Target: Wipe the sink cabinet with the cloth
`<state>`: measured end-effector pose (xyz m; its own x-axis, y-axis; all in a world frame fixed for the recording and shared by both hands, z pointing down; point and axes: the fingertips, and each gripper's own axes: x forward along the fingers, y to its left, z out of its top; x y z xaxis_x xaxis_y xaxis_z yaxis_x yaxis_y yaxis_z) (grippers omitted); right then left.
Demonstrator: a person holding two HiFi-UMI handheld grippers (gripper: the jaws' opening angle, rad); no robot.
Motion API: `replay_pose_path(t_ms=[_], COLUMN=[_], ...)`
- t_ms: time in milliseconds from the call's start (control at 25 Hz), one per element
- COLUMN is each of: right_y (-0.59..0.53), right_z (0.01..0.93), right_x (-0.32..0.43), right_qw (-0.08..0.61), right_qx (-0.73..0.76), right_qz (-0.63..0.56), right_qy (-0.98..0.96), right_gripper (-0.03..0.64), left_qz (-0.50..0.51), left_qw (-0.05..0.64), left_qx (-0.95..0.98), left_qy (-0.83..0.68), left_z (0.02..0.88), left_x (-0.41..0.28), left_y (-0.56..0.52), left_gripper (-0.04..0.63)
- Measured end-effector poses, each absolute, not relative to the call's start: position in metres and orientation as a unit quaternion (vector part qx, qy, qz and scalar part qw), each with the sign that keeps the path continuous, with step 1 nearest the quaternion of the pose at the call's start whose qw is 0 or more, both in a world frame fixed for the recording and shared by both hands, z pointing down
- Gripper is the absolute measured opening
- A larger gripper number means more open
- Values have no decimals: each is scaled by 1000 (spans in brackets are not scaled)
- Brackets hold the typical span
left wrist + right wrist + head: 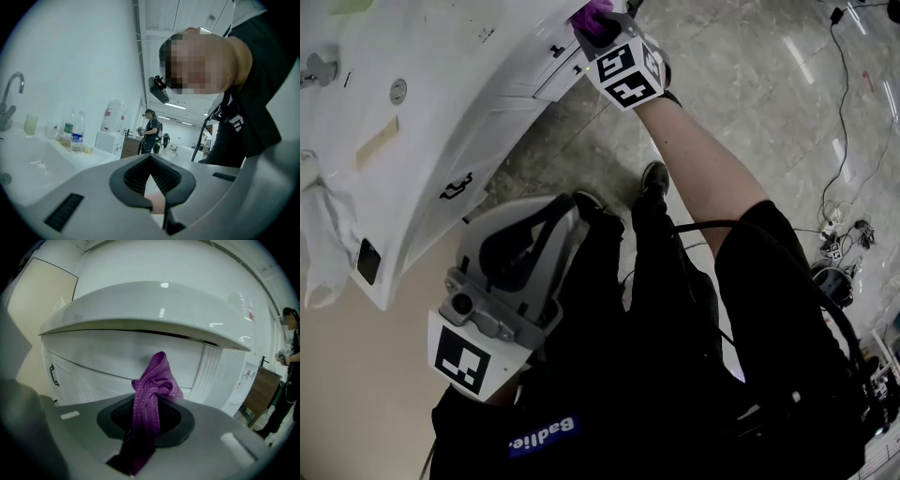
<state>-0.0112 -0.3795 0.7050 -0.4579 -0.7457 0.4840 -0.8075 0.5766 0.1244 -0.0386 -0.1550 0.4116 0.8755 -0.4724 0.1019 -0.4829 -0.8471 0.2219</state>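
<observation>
The white sink cabinet fills the top left of the head view. In the right gripper view its front sits under the overhanging counter rim. My right gripper is shut on a purple knitted cloth, held against the cabinet's front just under the rim. The cloth bunches up out of the right gripper, close to the cabinet panel. My left gripper is held near my body, away from the cabinet and pointing upward. Its jaws are shut with nothing between them.
A black door handle sits on the cabinet front. A white bag or rag hangs at the cabinet's left end. A faucet, a cup and water bottles stand on the counter. Cables lie on the floor at right. A person stands far off.
</observation>
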Motion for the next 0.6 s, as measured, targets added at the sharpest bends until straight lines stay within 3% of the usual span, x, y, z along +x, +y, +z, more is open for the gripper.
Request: replay_pose_path(t_ms=[600], right_y=[-299], right_z=[705], right_x=[-148], right_qw=[247], right_qx=[347], right_qz=[62], right_qy=[-903], right_gripper=[86], left_qz=[8], left_qw=[131], left_qx=[953], left_qy=[-272], left_z=[406], left_x=[-68], left_y=[-134], left_gripper=[-11])
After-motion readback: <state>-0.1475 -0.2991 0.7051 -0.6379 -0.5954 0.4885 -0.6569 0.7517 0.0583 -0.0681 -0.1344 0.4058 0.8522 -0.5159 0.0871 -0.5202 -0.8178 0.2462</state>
